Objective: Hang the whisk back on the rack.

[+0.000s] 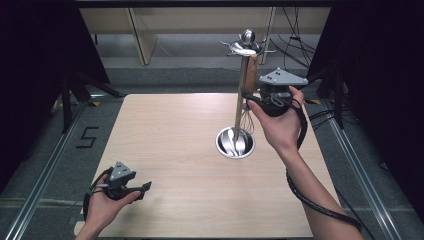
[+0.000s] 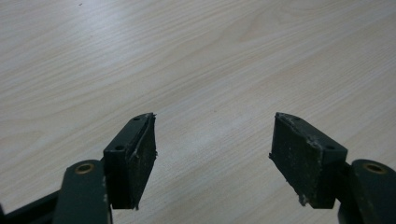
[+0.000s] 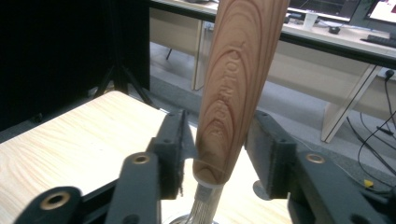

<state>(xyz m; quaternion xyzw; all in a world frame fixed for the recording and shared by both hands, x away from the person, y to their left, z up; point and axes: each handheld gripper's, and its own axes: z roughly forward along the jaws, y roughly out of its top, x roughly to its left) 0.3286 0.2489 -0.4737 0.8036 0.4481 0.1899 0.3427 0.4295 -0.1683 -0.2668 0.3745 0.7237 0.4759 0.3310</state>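
Two black jaws of the right gripper are seen standing on either side of a whisk handle, with a narrow gap visible at each pad, so the handle is flanked but not pressed: the grip is released. The handle is of pale, strongly grained wood, rounded and tapering downward, with lettering stamped into it that is too soft to be read; its top is cut off by the frame. Below it a metal collar and the first thin wires are glimpsed before the picture ends. In the high view the whisk is found hanging on a slim metal utensil stand whose round, shiny base rests on the light wooden table; spoon-like shapes in the base cannot be told apart with certainty. The left gripper is held low over the bare table near its front left corner, its worn, dusty pads spread wide with nothing between them.
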